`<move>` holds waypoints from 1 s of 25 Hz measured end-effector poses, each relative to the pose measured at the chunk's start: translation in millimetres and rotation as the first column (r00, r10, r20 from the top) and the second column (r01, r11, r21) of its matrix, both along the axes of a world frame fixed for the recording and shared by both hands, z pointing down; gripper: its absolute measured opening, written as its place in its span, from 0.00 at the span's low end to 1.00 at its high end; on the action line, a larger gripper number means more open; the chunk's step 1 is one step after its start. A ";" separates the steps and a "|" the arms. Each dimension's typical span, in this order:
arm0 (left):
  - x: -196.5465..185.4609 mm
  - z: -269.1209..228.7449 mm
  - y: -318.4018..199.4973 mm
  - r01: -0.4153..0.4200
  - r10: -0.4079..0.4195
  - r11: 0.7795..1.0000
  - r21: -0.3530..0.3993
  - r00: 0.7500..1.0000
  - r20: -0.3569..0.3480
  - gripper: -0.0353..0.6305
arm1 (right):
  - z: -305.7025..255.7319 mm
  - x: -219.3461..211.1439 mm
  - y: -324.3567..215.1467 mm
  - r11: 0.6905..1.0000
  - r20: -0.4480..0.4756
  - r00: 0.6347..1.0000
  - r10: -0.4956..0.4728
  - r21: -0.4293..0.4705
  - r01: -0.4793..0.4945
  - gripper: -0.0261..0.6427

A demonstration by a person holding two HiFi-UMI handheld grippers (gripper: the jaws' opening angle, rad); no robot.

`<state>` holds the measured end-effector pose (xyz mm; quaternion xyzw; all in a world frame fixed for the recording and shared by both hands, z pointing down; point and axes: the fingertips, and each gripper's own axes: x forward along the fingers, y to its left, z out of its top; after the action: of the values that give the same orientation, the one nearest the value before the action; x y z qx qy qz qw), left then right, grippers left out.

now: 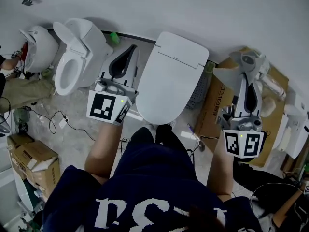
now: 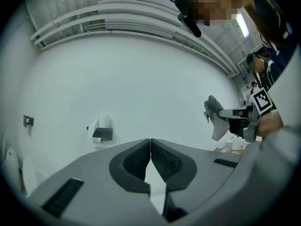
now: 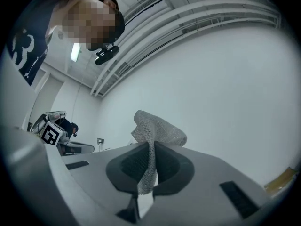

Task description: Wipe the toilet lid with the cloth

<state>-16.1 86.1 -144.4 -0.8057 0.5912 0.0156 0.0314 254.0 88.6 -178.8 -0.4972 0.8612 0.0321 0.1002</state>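
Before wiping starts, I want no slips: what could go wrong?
The right gripper pinches only a narrow fold of the cloth; rubbing could pull it free. The cloth is over the cardboard box, off the toilet lid; it may snag crossing. The shut, empty left gripper sits beside the lid and might bump it.

Open-seat toilet (image 1: 72, 57) stands at the wall, lid up. Just left of it I see a 2nd white toilet (image 1: 38, 45). Right of it, at the wall foot, a small green thing (image 1: 114, 37). Nearer me than it: cable w/ white plug (image 1: 63, 122) on the floor, then cardboard boxes (image 1: 29, 161). Far right of it, flat brown cardboard (image 1: 217, 105).
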 end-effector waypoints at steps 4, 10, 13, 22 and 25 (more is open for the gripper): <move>2.9 8.9 -22.2 0.033 -0.033 0.999 -0.007 0.999 0.008 0.09 | 14.6 1.7 -32.1 0.999 0.005 0.999 -0.033 -0.029 0.033 0.08; -3.1 35.1 -55.1 0.035 -0.034 0.999 -0.040 0.999 0.017 0.09 | 37.9 -7.9 -64.4 0.997 -0.001 0.999 -0.043 -0.070 0.043 0.08; -13.2 50.5 -72.1 0.018 -0.017 0.998 -0.061 1.000 0.013 0.09 | 51.3 -21.2 -76.4 0.995 -0.014 0.999 -0.032 -0.095 0.031 0.08; -57.1 130.5 -148.3 -0.070 0.069 0.990 -0.125 0.998 -0.011 0.09 | 143.6 -87.9 -130.7 0.972 -0.008 0.999 0.038 -0.233 -0.039 0.08; -77.8 159.4 -172.4 -0.094 0.095 0.984 -0.151 0.995 0.000 0.09 | 182.0 -120.9 -155.2 0.960 0.020 0.999 0.038 -0.278 -0.031 0.08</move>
<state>-93.8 -86.3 15.0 -0.8330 0.5517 -0.0305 -0.0284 133.1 -66.5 3.1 -0.5216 0.8472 -0.0933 0.0398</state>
